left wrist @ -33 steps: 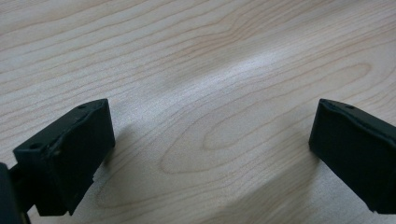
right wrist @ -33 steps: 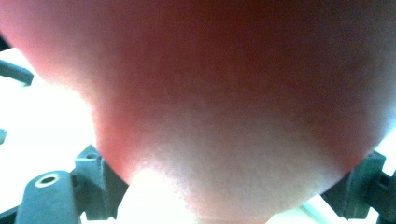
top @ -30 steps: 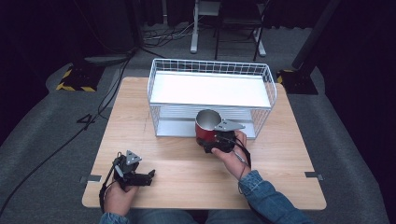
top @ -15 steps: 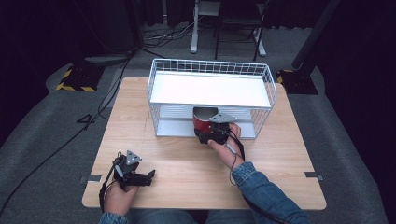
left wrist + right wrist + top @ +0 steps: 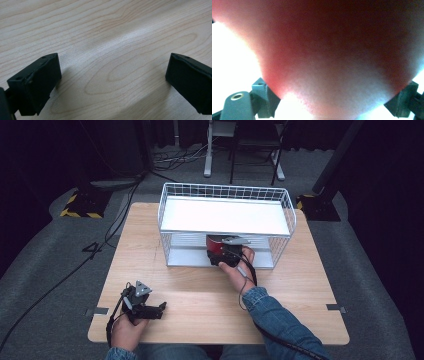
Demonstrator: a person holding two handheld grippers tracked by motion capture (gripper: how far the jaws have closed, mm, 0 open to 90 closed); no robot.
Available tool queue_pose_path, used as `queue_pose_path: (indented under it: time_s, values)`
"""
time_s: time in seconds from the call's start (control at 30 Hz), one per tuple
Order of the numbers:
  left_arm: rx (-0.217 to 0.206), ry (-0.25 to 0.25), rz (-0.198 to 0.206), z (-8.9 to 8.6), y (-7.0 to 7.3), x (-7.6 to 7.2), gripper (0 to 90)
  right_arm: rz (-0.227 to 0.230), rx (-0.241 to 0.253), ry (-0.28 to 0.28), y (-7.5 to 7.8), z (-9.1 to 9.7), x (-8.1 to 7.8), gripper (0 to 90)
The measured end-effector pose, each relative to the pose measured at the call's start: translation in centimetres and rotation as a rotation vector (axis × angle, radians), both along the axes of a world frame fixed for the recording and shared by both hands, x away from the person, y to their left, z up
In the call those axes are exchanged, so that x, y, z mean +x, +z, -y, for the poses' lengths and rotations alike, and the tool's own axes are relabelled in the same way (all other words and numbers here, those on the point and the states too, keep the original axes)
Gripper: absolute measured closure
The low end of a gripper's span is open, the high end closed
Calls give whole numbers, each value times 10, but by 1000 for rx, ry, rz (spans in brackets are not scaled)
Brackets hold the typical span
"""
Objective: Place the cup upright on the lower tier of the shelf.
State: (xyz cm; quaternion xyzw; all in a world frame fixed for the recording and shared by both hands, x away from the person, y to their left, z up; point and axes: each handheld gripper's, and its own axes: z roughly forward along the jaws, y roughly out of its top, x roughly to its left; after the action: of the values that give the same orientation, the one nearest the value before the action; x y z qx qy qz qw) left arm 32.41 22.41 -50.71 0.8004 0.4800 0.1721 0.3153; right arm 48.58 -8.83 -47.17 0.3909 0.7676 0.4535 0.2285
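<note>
Red cup (image 5: 216,249) sits clamped in the right claw (image 5: 222,255), jaws closed against its sides; cup lies tilted on its side, mouth pointing away from the hand. In the right gripper view the cup (image 5: 332,57) is a blurred red mass pressed close to the lens, with the two jaws showing at its lower left and lower right edges.

Cup and right claw are inside the lower tier of the wire rack (image 5: 170,220), under the rack's white top shelf (image 5: 225,216). Right hand (image 5: 240,270) is just behind the claw, at the rack's open front; denim sleeve (image 5: 280,325) trails back from it.

Left claw (image 5: 159,309) rests on the wooden surface (image 5: 200,290), well apart from the rack and cup, near the front edge. Jaws stand wide apart with nothing between them; the left gripper view shows bare wood grain (image 5: 112,55) between the two black jaws. Left hand (image 5: 127,330) is behind it.
</note>
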Motion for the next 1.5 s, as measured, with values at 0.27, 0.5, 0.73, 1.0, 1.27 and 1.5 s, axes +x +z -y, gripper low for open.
queue_pose_path:
  time_s: [0.27,0.5,0.73,1.0,1.27,1.5]
  values:
    - [0,0,0,0,0,0,5,-7,10,-20,-5,0,7,163]
    - [0,0,0,0,0,0,5,-20,18,-20,-10,3,12,160]
    - [0,0,0,0,0,0,5,-29,22,-6,-10,5,14,157]
    - [-1,0,0,0,0,0,5,-34,16,11,-9,6,14,154]
    - [1,0,0,0,0,0,5,-61,-21,55,-12,12,11,155]
    - [1,1,0,0,0,0,5,-107,-61,112,-17,21,6,157]
